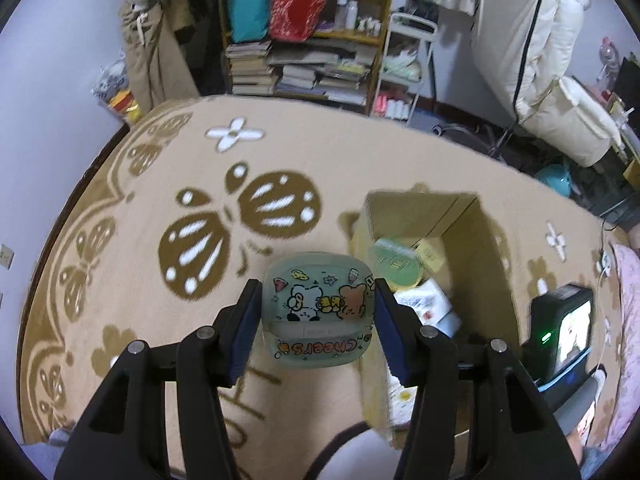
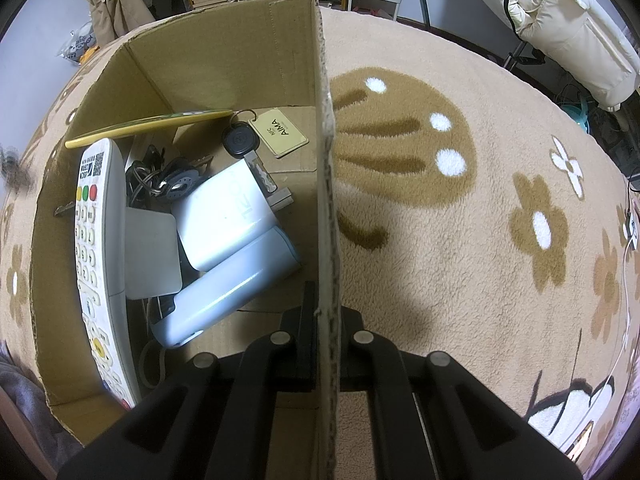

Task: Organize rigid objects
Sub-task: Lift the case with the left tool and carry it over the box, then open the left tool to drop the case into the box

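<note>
Left gripper (image 1: pixel 318 320) clamped on green tin (image 1: pixel 318 304), cartoon bears and "Cheers" lettering on top, blue pads (image 1: pixel 245 332) pressed against both sides. Tin lifted off rug (image 1: pixel 160 160), hanging just left of box (image 1: pixel 464 216), not yet over the opening.

Right gripper (image 2: pixel 326 328) pinched narrow on box wall (image 2: pixel 326 184), one finger inside, one outside, cardboard edge running straight up between them. Looks like steadying the box, judging by the grip.

Box already part filled. From right wrist view: remote (image 2: pixel 96 248) leaning on the left wall, white case (image 2: pixel 224 220), pale blue cylinder (image 2: pixel 228 288), white square pad (image 2: pixel 150 252), key fob (image 2: pixel 240 140) with AIMA tag (image 2: pixel 282 134), yellow flat piece (image 2: pixel 152 126) against the back wall, dark tangle of keys or cable (image 2: pixel 168 180), cannot tell which. From left wrist view: green round lid (image 1: pixel 394 262), small cartons beneath, details blurred.

Step in hand: carrying tin toward box, drop-off pending. Several items packed, so task well along by the look of it; anything left outside the box not visible.

Next move calls for: shift tin right, clear the near wall, lower over a free patch, then open. Floor space tight; front right corner near the wall seems barest. Risk: tin landing tilted on the cylinder or catching the box rim. Right grip best kept firm so box does not slide on the pile.
</note>
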